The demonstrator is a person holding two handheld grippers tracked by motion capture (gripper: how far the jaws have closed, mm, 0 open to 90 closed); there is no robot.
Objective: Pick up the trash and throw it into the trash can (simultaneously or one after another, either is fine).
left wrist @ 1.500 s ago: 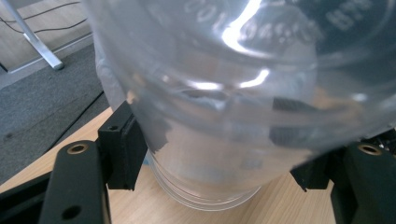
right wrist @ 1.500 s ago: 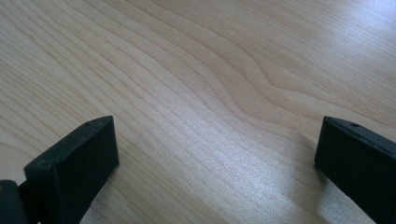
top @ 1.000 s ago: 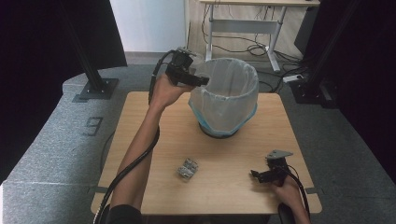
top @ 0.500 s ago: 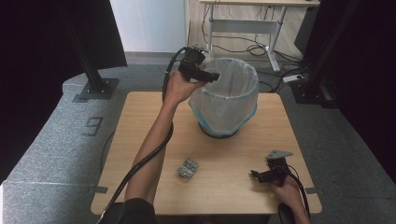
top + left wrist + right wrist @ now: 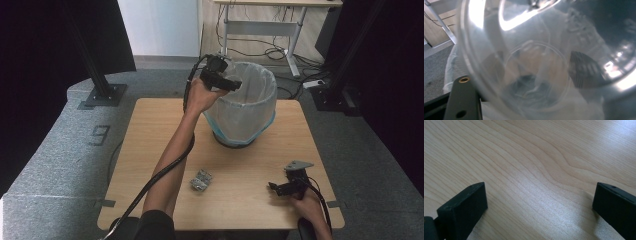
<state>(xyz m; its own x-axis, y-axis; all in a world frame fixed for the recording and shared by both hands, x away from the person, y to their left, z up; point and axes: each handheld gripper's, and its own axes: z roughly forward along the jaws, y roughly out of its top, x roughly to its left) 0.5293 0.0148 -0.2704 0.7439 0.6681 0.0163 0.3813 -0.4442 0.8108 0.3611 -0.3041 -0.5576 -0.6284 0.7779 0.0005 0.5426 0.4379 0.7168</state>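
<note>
The left gripper (image 5: 227,84) pinches a clear plastic cup (image 5: 534,75) in its jaws over the lined bin (image 5: 245,107), far on the bench (image 5: 150,130). The right gripper (image 5: 280,187) rests near right, jaws spread wide.

Overhead cam; two close tong-cams.

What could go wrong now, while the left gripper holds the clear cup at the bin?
1. The left gripper is at the edge of the bin, not over its middle. If it lets go here, the clear cup could hit the rim and fall onto the table.
2. The cup looks thin and smooth, so it may slip or get crushed between the jaws.
3. The hand is close to the bin and might push it.
</note>
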